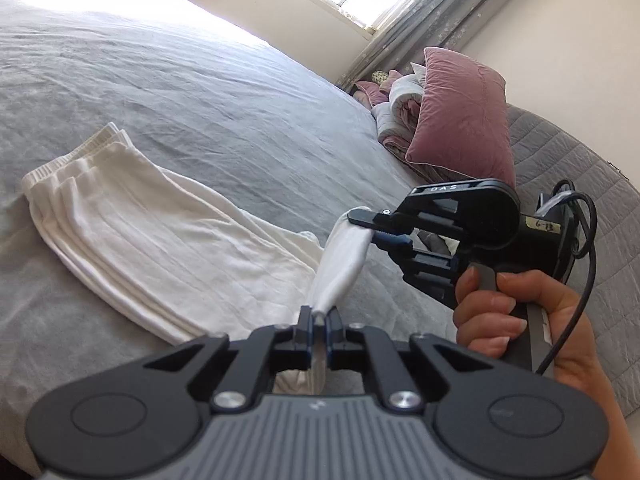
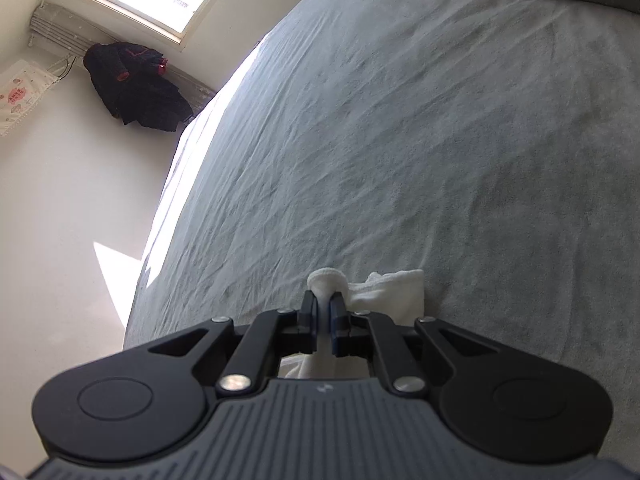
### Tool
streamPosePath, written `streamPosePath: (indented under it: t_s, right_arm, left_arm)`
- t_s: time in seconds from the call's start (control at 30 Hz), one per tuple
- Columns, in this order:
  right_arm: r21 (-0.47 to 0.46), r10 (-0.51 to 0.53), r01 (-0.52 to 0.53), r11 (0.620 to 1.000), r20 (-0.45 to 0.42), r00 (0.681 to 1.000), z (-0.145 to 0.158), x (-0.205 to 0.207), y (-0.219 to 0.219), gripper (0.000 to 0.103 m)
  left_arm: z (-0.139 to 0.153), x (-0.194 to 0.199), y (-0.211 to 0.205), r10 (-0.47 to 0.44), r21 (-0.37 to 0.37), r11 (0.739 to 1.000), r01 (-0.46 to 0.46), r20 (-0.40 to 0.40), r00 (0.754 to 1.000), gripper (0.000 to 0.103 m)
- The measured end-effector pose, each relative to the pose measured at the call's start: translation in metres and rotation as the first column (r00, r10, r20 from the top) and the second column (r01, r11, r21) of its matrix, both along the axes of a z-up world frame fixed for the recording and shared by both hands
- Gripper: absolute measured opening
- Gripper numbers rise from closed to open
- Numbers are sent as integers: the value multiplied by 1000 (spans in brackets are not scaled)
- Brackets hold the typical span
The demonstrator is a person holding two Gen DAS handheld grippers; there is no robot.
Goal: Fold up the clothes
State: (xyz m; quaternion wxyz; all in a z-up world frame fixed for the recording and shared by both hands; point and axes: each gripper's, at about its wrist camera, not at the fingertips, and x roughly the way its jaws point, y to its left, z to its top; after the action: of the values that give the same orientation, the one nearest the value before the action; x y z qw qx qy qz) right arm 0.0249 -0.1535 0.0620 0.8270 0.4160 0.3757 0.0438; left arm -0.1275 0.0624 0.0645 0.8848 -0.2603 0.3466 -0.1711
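Right at the lens, the left gripper (image 1: 319,320) is pinched tight on a corner of the white garment (image 1: 160,240), its jaws nearly together. Just beyond it, the right gripper (image 1: 370,226), gripped in a hand (image 1: 516,320), is clamped on the neighbouring corner, so the hem hangs stretched between the two, likely ready to carry over for a fold. The rest of the garment, ribbed waistband and all, lies flat on the grey bedsheet (image 1: 220,100). Far off, a pink pillow (image 1: 464,120) leans against bundled bedding.
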Motion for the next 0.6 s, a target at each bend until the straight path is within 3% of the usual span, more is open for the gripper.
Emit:
streamPosePath:
  t_s: [0.33, 0.6]
  right_arm:
    - [-67, 131, -131, 989, 1, 991, 0, 51, 84, 7]
    - [-116, 191, -191, 975, -12, 982, -4, 67, 129, 7]
  left_arm:
    - [-18, 15, 84, 180, -49, 982, -182, -46, 983, 5]
    - [-36, 26, 130, 245, -88, 963, -254, -96, 965, 5]
